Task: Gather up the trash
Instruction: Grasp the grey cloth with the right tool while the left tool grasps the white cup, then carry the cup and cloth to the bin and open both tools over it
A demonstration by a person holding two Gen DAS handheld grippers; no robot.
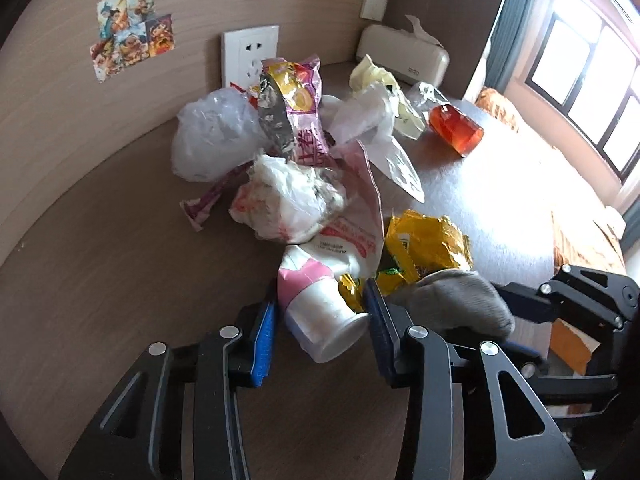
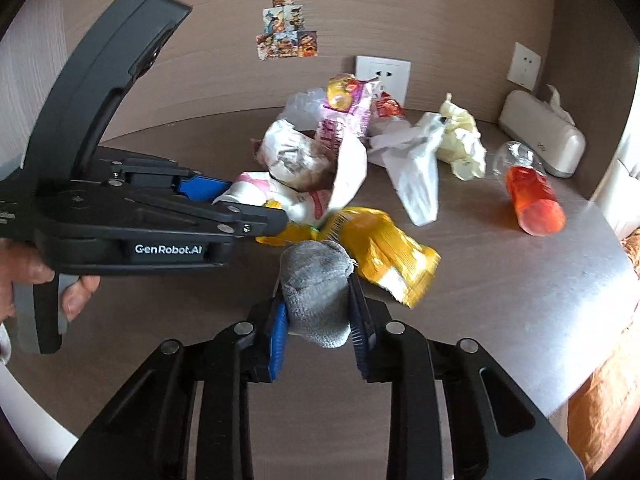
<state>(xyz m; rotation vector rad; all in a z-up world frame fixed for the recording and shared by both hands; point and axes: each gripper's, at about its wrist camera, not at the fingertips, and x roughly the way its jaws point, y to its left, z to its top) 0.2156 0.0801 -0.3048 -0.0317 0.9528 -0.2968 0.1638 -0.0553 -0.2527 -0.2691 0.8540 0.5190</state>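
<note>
A pile of trash lies on the brown table (image 1: 100,280). My left gripper (image 1: 322,312) is closed around a white and pink paper cup (image 1: 320,312) lying on its side; it also shows in the right wrist view (image 2: 252,196). My right gripper (image 2: 318,312) is shut on a grey cloth (image 2: 316,288), just in front of a yellow snack bag (image 2: 384,256). The cloth (image 1: 456,300) and the yellow bag (image 1: 424,244) sit right of the cup in the left wrist view. Crumpled plastic bags (image 1: 288,196), a pink wrapper (image 1: 304,112) and an orange bottle (image 2: 532,200) lie beyond.
A beige tissue box (image 2: 544,136) stands at the back right by the wall. Wall sockets (image 1: 250,54) are behind the pile. The table's right edge (image 2: 600,344) drops to an orange bedcover (image 2: 608,408). A window (image 1: 592,80) is at the right.
</note>
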